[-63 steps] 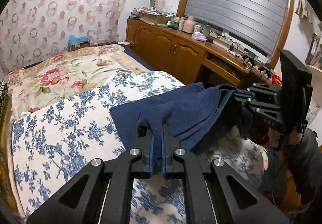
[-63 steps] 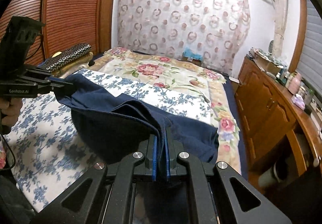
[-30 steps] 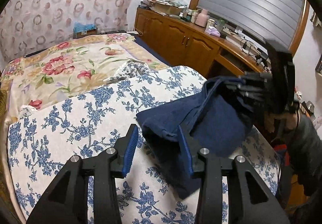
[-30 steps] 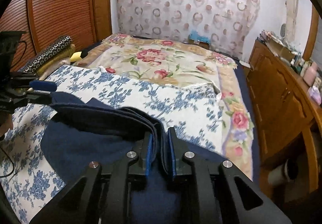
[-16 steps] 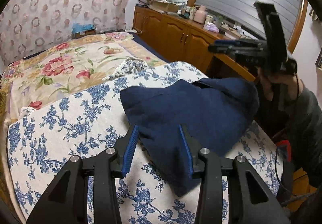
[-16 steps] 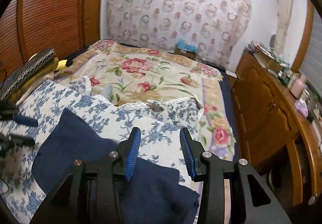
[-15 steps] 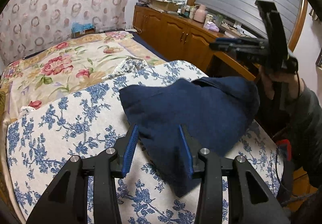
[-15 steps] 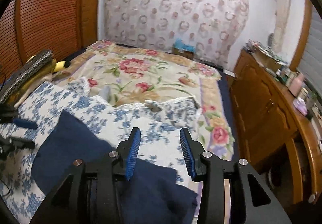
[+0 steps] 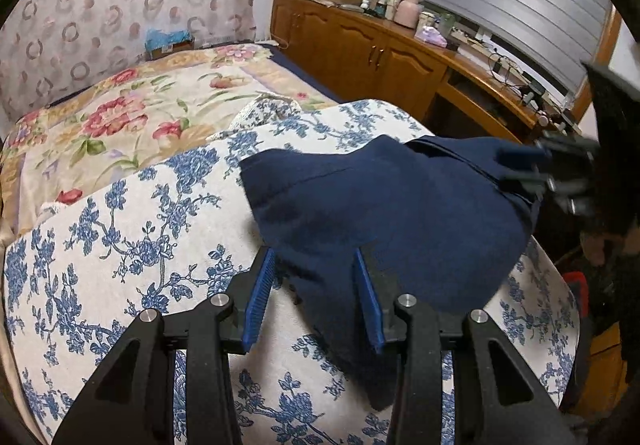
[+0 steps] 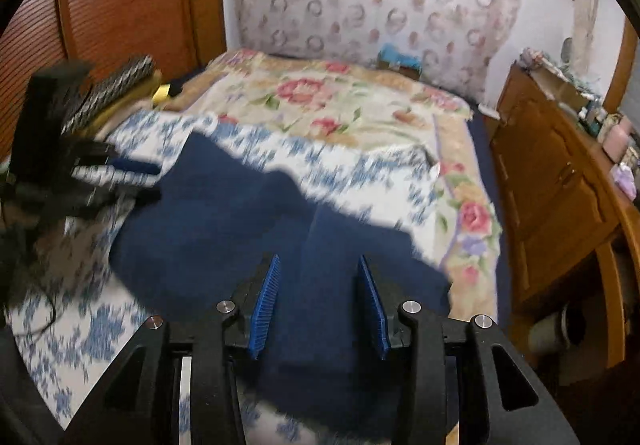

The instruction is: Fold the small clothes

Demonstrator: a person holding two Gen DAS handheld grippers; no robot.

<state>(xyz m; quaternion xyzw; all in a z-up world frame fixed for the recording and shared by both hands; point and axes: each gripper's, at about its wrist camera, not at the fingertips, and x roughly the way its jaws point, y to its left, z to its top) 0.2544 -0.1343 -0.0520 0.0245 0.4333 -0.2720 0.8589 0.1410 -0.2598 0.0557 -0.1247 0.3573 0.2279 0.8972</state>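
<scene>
In the left wrist view, our left gripper (image 9: 314, 297) stands with its blue-padded jaws spread wide, gripping nothing. The navy garment (image 9: 384, 213) lies crumpled on the blue-flowered white cover (image 9: 120, 237), and its near corner drapes across the gap between our fingers. At the far right, our right gripper (image 9: 528, 169) shows blurred at the garment's right edge. Beyond the cover is a rose-patterned bedspread (image 9: 120, 105), and a wooden sideboard (image 9: 360, 49) runs along the far right wall.

In the right wrist view, which is blurred, our right gripper (image 10: 318, 303) is likewise wide apart and empty, poised over the navy garment (image 10: 224, 221) spread on the flowered cover (image 10: 92, 305). Our left gripper (image 10: 132, 177) sits at the garment's far left corner, its jaws apart.
</scene>
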